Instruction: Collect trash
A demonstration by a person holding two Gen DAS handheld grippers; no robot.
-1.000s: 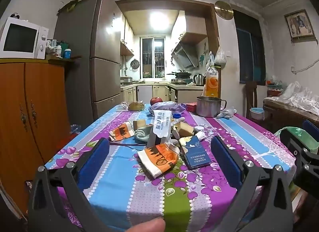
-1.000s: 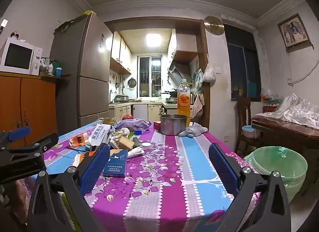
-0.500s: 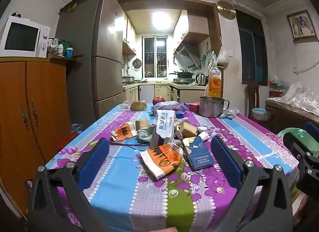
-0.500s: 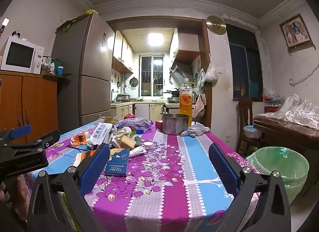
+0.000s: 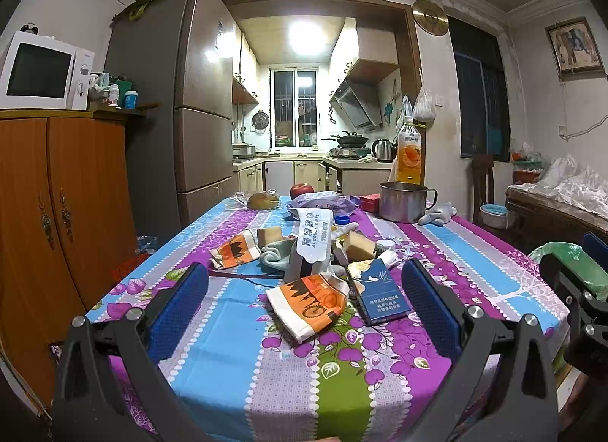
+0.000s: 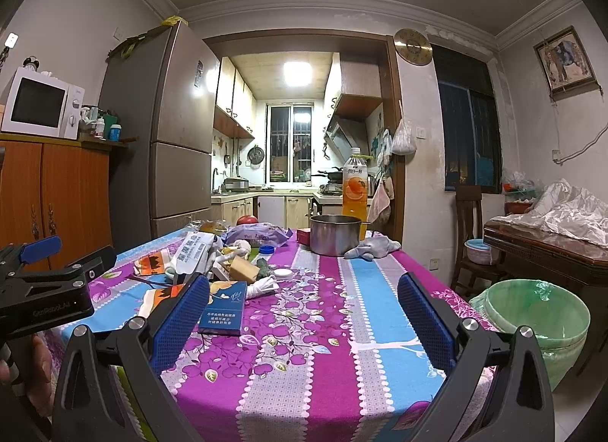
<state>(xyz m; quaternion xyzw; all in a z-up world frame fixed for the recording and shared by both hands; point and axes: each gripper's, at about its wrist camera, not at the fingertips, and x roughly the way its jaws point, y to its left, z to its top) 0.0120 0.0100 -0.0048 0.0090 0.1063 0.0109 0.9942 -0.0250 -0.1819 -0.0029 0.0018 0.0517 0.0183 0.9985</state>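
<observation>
White wipes packet (image 5: 314, 234): blue Chinese characters above Latin print that appears to start "ALCOHOL"; the rest is too small to read.
Purple plastic bag (image 6: 258, 235): a script word beginning "L", blurred.
Dark blue flat box (image 5: 382, 295): white leaf emblem and pale lines of Chinese print, not legible.
Black body of left tongs (image 6: 51, 304): "GenRobot.AI".
Orange drink bottle (image 6: 355, 191): label characters unreadable.

Counter (image 5: 235, 332) wore a smooth printed floral cloth, purple-blue stripes. Dull brushed-metal pot (image 5: 402, 202) looked matt. Blue glossy cardboard cigarette pack (image 5: 382, 297) shone slightly. Orange-white crumpled plastic wrapper (image 5: 307, 303) was glossy. Clear plastic orange-drink bottle (image 6: 355, 191) was shiny. Green thin plastic bin liner (image 6: 539, 309) looked wrinkled, translucent. Left gripper (image 5: 304, 313) pads (image 5: 178, 309) were blue textured rubber, matt; frame matt black plastic. Brown wooden cabinet (image 5: 57, 191) was semi-gloss.
</observation>
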